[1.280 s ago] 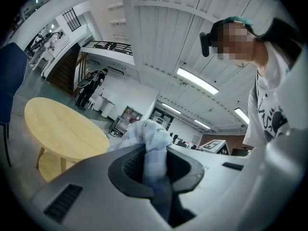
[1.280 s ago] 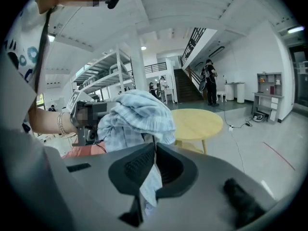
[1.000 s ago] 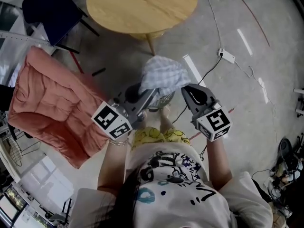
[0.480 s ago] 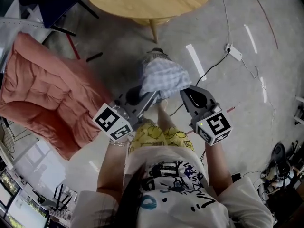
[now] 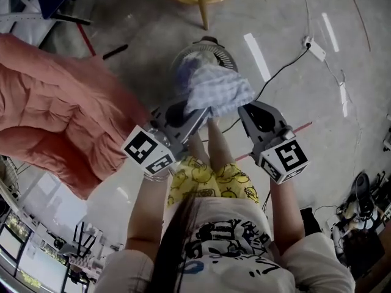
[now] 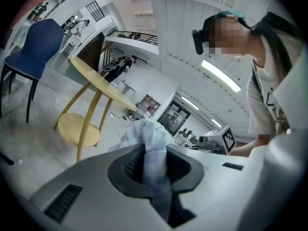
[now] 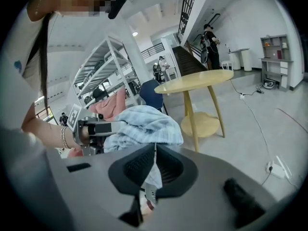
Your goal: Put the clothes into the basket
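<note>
A light blue checked cloth [image 5: 215,90] hangs bunched between my two grippers, above the person's legs. My left gripper [image 5: 203,110] is shut on its left side, and folds of the cloth [image 6: 147,141] fill the gap between those jaws. My right gripper [image 5: 244,110] is shut on the other side, pinching a thin edge of the cloth [image 7: 144,124]. Just beyond the cloth, a round wire basket [image 5: 178,58] stands on the floor, and the cloth hides most of it.
A pink quilt [image 5: 55,121] lies spread at the left. Beyond the basket stands a round wooden table [image 6: 102,84] with a blue chair [image 6: 36,47] next to it. A white power strip [image 5: 316,49] and its cable lie on the concrete floor at the right.
Both grippers have come down with the cloth still held. The basket now shows just beyond the cloth, and the table has slid almost out of the top of the head view.
</note>
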Available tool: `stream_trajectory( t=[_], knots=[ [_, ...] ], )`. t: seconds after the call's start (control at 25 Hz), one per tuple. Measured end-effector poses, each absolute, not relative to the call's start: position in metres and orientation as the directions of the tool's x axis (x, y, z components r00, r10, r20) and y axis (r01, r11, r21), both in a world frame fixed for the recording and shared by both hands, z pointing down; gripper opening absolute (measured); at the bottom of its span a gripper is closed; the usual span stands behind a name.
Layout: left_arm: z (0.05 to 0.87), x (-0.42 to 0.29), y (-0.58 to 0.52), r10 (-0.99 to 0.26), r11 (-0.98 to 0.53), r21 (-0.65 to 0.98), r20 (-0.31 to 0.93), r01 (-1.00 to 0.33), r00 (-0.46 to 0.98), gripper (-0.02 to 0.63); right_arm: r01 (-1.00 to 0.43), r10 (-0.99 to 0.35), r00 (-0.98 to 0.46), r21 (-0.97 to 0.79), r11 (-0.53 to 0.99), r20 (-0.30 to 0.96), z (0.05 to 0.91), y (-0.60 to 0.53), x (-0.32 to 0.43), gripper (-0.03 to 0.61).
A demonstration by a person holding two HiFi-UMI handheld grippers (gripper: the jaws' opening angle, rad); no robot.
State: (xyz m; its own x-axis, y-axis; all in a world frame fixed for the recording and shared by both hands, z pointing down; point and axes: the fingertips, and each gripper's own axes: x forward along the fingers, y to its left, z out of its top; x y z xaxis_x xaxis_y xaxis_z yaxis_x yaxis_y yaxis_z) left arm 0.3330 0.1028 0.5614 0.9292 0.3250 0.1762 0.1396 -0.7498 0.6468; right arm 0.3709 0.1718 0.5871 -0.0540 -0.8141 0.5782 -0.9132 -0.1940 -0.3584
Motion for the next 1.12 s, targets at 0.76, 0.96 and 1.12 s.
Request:
stream_trajectory(
  t=[0.76, 0.96, 1.12],
  knots=[
    [0.751, 0.303, 0.084, 0.252, -0.869, 0.494, 0.469, -0.015, 0.846, 0.061, -0.865, -0.822, -0.055, -0.439, -0.245, 0.567, 0.693, 0.137, 0.351, 0.031],
    [0.785, 0.302, 0.09, 0.285, -0.868, 0.496, 0.515, -0.01, 0.808, 0.061, -0.853, -0.818, -0.066, -0.458, -0.251, 0.572, 0.724, 0.137, 0.346, 0.031],
    [0.805, 0.299, 0.089, 0.257, -0.881, 0.473, 0.529, -0.03, 0.809, 0.07, -0.847, -0.815, -0.064, -0.464, -0.261, 0.576, 0.74, 0.136, 0.342, 0.031]
  ],
)
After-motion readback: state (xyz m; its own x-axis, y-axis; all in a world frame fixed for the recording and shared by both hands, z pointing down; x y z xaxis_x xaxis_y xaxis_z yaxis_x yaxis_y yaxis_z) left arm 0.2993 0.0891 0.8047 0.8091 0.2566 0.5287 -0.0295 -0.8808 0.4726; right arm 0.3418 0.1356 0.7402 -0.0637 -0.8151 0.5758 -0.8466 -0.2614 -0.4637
